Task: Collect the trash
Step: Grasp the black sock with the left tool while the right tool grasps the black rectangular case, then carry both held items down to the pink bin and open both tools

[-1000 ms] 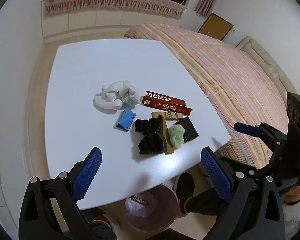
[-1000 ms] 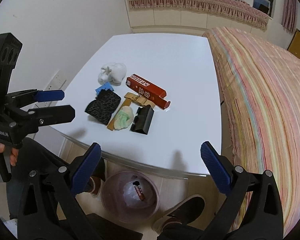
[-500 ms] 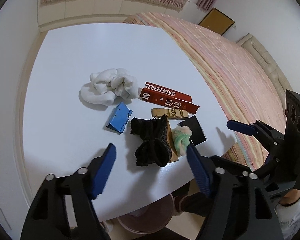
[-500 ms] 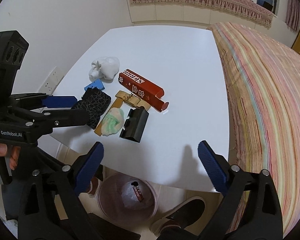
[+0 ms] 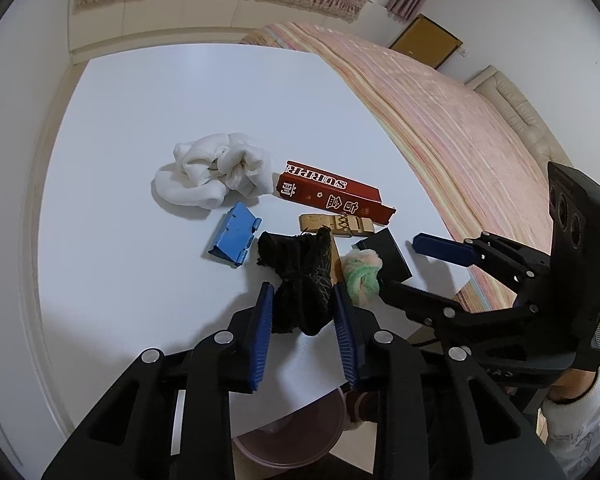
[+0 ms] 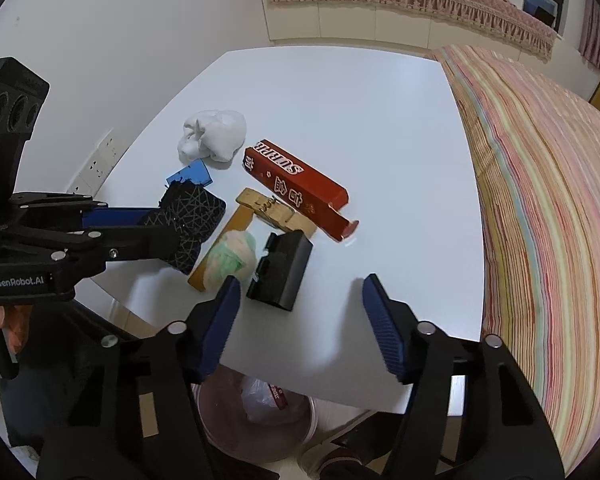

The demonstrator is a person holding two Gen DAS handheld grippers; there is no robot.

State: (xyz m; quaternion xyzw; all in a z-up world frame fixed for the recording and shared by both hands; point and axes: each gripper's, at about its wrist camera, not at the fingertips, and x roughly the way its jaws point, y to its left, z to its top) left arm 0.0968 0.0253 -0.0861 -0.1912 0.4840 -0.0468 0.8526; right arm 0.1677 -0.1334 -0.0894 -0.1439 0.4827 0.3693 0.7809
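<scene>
Your left tool pinches the black cloth on the counter; your right tool hovers spread.

Red box, black web-lined cloth

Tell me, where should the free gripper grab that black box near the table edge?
Probably across the two long sides of the black box, coming straight down from above. It lies flat and narrow enough for the open right gripper, with bare table on its right, though the green-and-pink wad crowds its left.
</scene>
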